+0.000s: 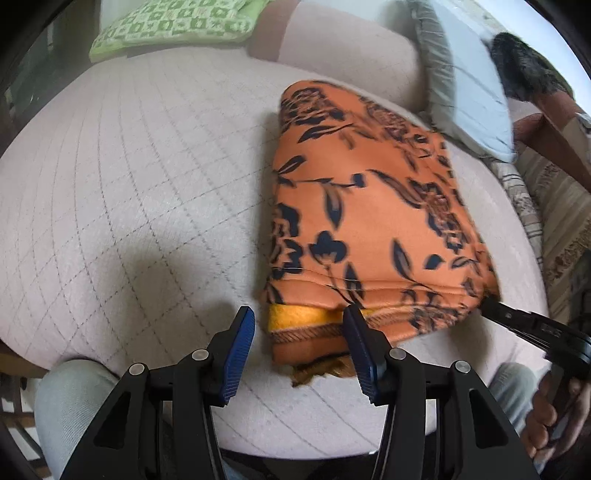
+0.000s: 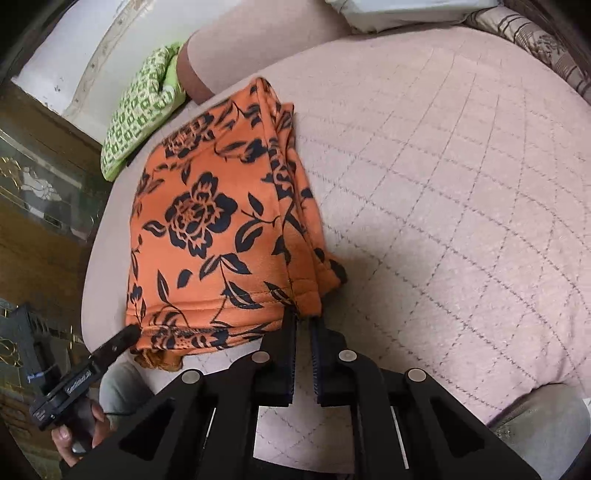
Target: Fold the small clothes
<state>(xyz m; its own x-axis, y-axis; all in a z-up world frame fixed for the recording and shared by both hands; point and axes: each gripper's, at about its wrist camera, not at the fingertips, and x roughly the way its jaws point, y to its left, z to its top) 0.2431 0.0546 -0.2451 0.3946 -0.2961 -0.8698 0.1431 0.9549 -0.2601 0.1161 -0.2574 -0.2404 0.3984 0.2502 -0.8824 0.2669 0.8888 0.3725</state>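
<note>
Orange floral garment (image 1: 369,206) lies folded on the quilted cushion (image 1: 129,184). Right gripper (image 2: 303,325) fingers pinch its near corner. Left gripper (image 1: 299,347) fingers spread, straddling the hem

Soft daylight, slight motion blur, strong fisheye warp w/ dark corners, shadows below tongs.

Orange floral garment (image 2: 207,236): soft fleecy cloth, matt, with a stitched hem; a plain yellow fleece layer (image 1: 295,316) is seen under the hem. Quilted cushion (image 1: 129,192): pale matt fabric, stitched in a diamond grid. Left gripper (image 1: 300,347): matt black plastic, ribbed blue pads (image 1: 240,354), metal pins. Green checked cushion (image 1: 173,22): woven cloth. Cabinet (image 2: 40,184): wood, glossy patterned glass.
</note>
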